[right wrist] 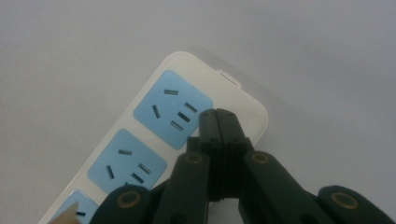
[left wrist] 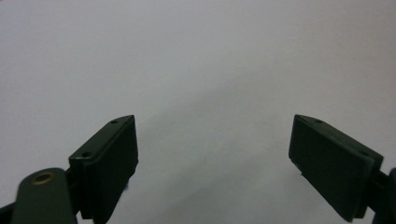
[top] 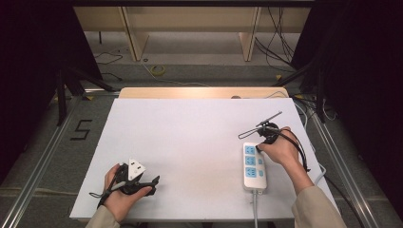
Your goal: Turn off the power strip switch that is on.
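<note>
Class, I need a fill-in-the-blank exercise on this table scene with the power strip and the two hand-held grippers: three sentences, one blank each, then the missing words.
1. The sockets on the white power strip have faces coloured ____.
2. The right hand-held gripper has its jaws ____ over the strip.
3. The left hand-held gripper has its jaws ____ above the bare white table.

Missing words: blue; shut; open
</note>
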### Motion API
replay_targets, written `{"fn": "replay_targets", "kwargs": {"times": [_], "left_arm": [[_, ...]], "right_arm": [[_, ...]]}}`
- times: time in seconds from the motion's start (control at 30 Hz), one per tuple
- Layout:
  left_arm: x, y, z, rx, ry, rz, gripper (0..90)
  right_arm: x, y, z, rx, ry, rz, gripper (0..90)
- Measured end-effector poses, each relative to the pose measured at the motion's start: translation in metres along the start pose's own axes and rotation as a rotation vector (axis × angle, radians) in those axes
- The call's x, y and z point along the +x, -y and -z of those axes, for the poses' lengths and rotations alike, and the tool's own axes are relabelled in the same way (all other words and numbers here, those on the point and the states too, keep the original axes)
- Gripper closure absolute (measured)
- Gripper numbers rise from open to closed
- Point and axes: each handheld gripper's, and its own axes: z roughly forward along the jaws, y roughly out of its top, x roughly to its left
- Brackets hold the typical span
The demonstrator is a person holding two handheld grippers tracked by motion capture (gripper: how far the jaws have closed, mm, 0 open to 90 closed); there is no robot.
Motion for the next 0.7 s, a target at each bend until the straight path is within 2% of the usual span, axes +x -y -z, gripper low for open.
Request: {"fn": "replay_targets", "kwargs": {"times": [0.7], "left_arm": [[-0.0005, -0.0001, 0.0002, -0.002, 0.000, -0.002, 15.3]], "right_arm": [[-0.0006, -0.0020, -0.0006, 0.015, -0.005, -0.021, 90.0]]}}
